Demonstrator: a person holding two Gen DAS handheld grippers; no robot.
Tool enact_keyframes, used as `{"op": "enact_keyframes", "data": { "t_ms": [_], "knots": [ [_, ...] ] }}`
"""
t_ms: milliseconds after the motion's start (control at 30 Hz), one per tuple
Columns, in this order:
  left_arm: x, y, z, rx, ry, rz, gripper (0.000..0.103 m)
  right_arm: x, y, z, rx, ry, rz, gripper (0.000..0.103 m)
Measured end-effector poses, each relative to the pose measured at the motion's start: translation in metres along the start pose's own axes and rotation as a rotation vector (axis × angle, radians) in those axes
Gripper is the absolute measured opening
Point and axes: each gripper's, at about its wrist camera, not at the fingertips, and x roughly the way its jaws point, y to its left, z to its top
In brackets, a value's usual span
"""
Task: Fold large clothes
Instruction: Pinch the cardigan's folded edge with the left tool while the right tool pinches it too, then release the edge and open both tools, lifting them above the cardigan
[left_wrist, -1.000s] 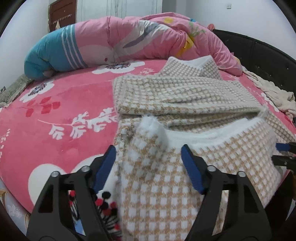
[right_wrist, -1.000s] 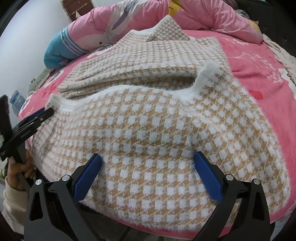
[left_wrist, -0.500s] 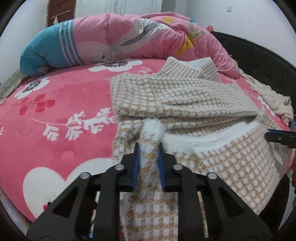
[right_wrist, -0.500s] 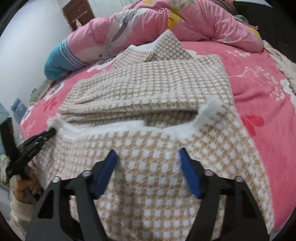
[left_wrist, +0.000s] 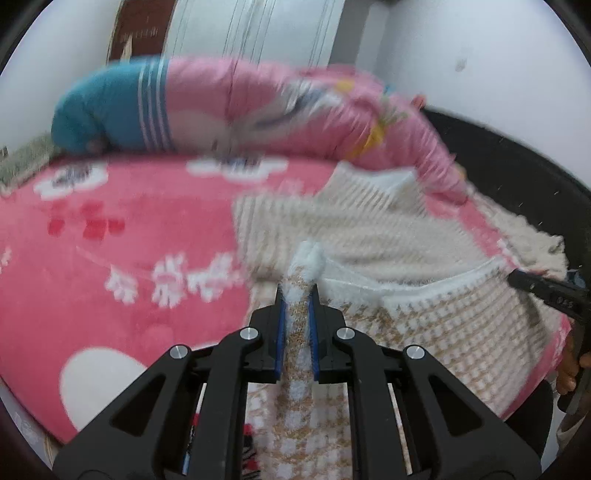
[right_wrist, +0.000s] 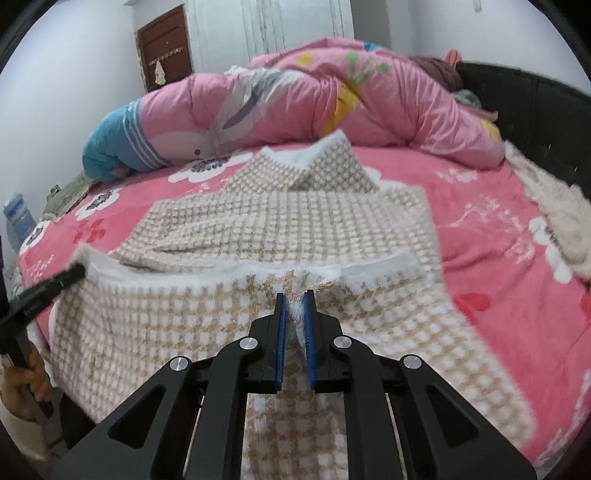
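1. You have the checked sweater lying on the pink bedspread, its near hem drawn up off the bed edge toward you. The left gripper is clenched on the white fuzzy hem at one corner; the right gripper is clenched on the hem further along, with a tuft of white pile pinched between its blue pads.
2. Keep both grips firm. The knit looks thick and springy, so a loose pinch would likely let it slip out.
3. Lift both ends level, so the hem stays taut between them and does not sag in the middle.
4. Carry the hem forward over the folded body toward the collar, and aim the edge parallel to the shoulder line.
5. Watch the folded-in sleeves under the hem; dragging low could pull them out of place.
6. Stay clear of the pink quilt heaped at the far side.
7. Let go only once the hem lies flat.
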Motion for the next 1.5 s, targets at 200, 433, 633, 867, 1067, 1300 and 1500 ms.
{"op": "enact_keyframes", "data": {
  "t_ms": [200, 433, 633, 867, 1067, 1300, 1500],
  "knots": [
    [0.032, 0.013, -0.019, -0.050, 0.079, 0.014, 0.011, 0.042, -0.021, -0.016, 0.034, 0.161, 0.034, 0.031],
    [0.034, 0.014, -0.022, -0.043, 0.076, 0.018, 0.011, -0.022, -0.094, -0.003, 0.111, 0.040, -0.070, 0.050],
    [0.034, 0.014, -0.021, -0.036, 0.068, 0.033, 0.011, 0.012, -0.111, -0.003, 0.069, 0.152, -0.071, 0.035],
    [-0.023, -0.005, -0.003, 0.040, -0.105, -0.003, 0.011, -0.057, -0.077, -0.007, 0.061, -0.057, -0.125, 0.009],
    [-0.016, -0.013, 0.017, 0.068, -0.077, 0.011, 0.011, -0.079, -0.099, -0.010, 0.179, -0.112, -0.090, 0.009],
    [0.016, -0.003, 0.010, -0.010, 0.037, 0.031, 0.014, -0.045, -0.110, -0.012, 0.195, -0.049, -0.096, 0.009],
    [0.042, 0.031, 0.002, -0.151, 0.113, 0.118, 0.063, 0.009, -0.127, -0.015, 0.256, 0.118, -0.115, 0.026]
  ]
}}
